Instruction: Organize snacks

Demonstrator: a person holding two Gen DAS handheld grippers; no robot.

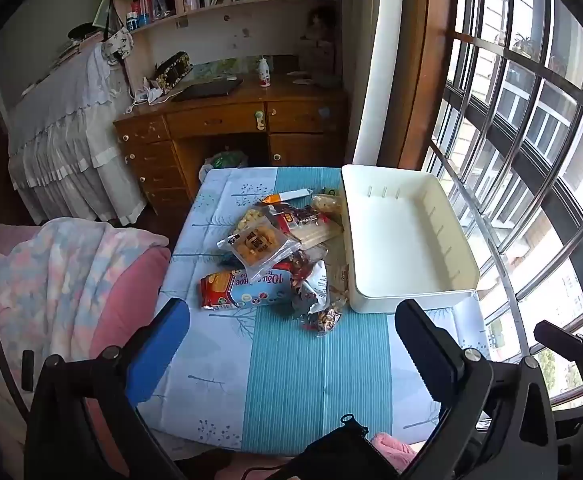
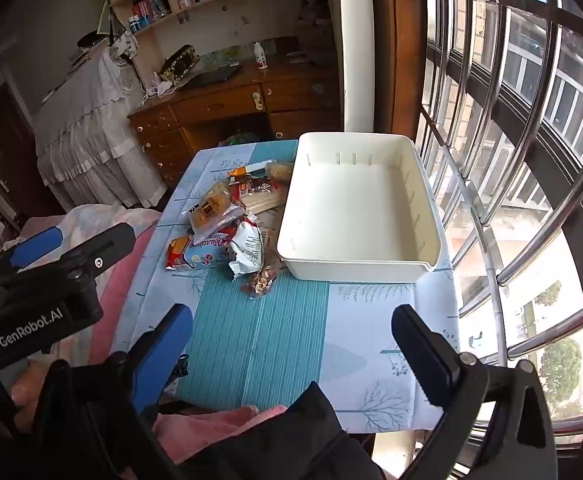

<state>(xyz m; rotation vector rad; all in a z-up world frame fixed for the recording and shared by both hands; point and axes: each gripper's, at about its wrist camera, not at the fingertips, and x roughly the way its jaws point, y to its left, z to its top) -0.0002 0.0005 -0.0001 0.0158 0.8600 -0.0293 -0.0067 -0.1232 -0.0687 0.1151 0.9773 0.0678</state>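
A pile of snack packets (image 1: 279,248) lies on a small table with a blue patterned cloth (image 1: 315,360); it also shows in the right wrist view (image 2: 231,232). It includes a red and blue biscuit pack (image 1: 243,286), a clear bag of crackers (image 1: 257,244) and a crumpled white wrapper (image 2: 247,250). An empty white plastic bin (image 1: 403,240) stands right of the pile, also seen in the right wrist view (image 2: 359,208). My left gripper (image 1: 291,344) is open and empty over the near table edge. My right gripper (image 2: 291,344) is open and empty, nearer the window.
A pink sofa with a pastel blanket (image 1: 59,280) sits left of the table. A wooden desk (image 1: 231,120) stands beyond it. A barred window (image 1: 531,160) runs along the right. The left gripper's body (image 2: 43,280) shows at the left of the right wrist view.
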